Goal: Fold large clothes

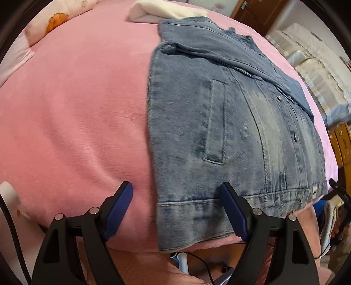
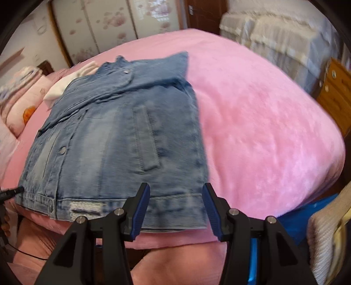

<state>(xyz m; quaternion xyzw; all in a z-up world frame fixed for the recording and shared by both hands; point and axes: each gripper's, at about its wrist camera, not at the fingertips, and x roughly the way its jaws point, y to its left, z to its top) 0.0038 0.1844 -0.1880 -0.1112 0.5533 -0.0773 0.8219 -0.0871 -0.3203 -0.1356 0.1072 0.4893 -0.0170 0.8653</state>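
A washed blue denim jacket (image 1: 230, 131) lies flat on a pink bed, front up, sleeves folded in across the chest, hem toward me. It also shows in the right wrist view (image 2: 118, 140). My left gripper (image 1: 176, 199) is open and empty, hovering over the jacket's left hem corner at the bed's near edge. My right gripper (image 2: 176, 199) is open and empty, over the jacket's right hem corner. The tip of the right gripper shows at the far right of the left wrist view (image 1: 337, 188); the left gripper's tip shows at the left edge of the right wrist view (image 2: 11, 191).
The pink plush bedspread (image 2: 263, 131) covers the bed. A folded white garment (image 1: 158, 11) lies beyond the jacket's collar. A pillow with an orange print (image 2: 26, 103) sits at the head. A wooden cabinet (image 2: 335, 92) and a blue bag (image 2: 302, 212) stand to the right.
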